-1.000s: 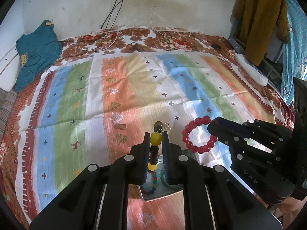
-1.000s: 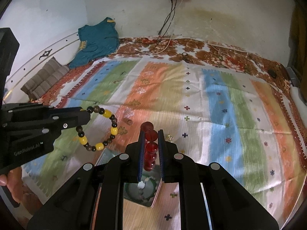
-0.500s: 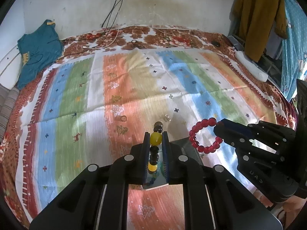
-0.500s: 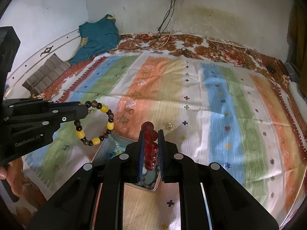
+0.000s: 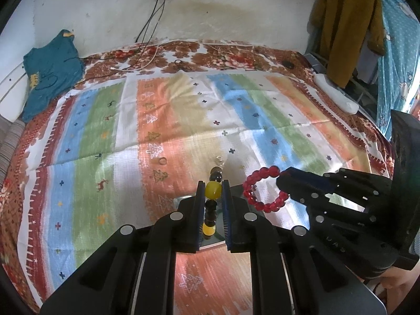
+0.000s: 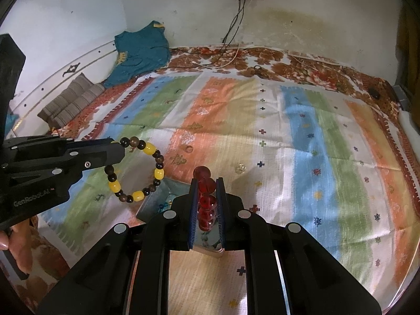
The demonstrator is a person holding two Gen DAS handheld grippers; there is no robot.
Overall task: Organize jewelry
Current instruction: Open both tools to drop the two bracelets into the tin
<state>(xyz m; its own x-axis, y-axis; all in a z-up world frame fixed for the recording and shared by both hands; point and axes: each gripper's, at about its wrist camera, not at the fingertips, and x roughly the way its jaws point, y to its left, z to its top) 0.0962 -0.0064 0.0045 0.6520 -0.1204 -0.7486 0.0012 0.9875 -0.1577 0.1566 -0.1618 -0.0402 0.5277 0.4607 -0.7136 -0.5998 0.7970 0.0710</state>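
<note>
While both bracelets hang clear of the bedspread, we hold the left gripper point(image 5: 212, 197) pinched on the yellow-and-brown bracelet point(image 6: 136, 169) and the right gripper point(image 6: 206, 199) pinched on the red bracelet point(image 5: 262, 189), each loop dangling free beyond its jaws. Nearest to us, just below both tools, sits the open jewelry box point(image 6: 157, 197), partly hidden by the fingers, with small beaded pieces inside that we cannot make out. We judge the main risk to be here: each grip catches only a few round, glossy beads, so a tilt or a slight easing of the jaws could let a loop slide out and land beside the box, not in it. With the two tools close together, the hanging loops could also snag one another. Slightly farther out, a small ring point(image 6: 188, 149) and a clear stone piece point(image 6: 239, 168) lie loose on the striped bedspread point(image 6: 302, 136); a fallen bracelet could knock them about.
</note>
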